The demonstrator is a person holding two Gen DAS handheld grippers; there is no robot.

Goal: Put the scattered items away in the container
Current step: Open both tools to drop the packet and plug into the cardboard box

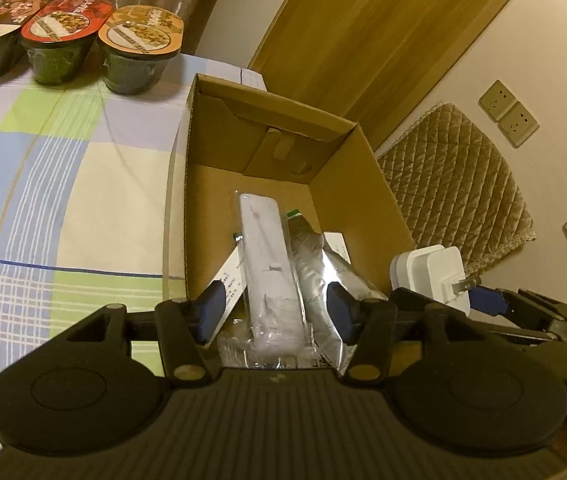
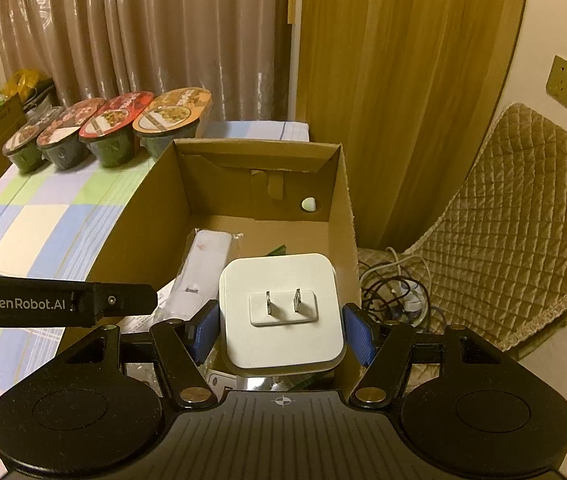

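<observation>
- The right gripper grasps a white plug adapter between its blue pads, the two metal prongs pointing away from the gripper body.
- The adapter hangs over the near right corner of the open cardboard box, above the things already lying inside.
- From the left wrist camera, that adapter shows just past the box's right wall, held in the other tool's fingers.
- The left gripper is released, jaws spread with nothing between the pads; it hovers over the near end of the box.
- Directly below and ahead of it lies a long white item in clear wrap, with a silver foil pouch beside it on the right and a white printed packet under it on the left.
- The box stands on a checked tablecloth; four lidded food bowls line the far edge, well apart from both grippers.
- A quilted chair stands to the right of the box.
</observation>
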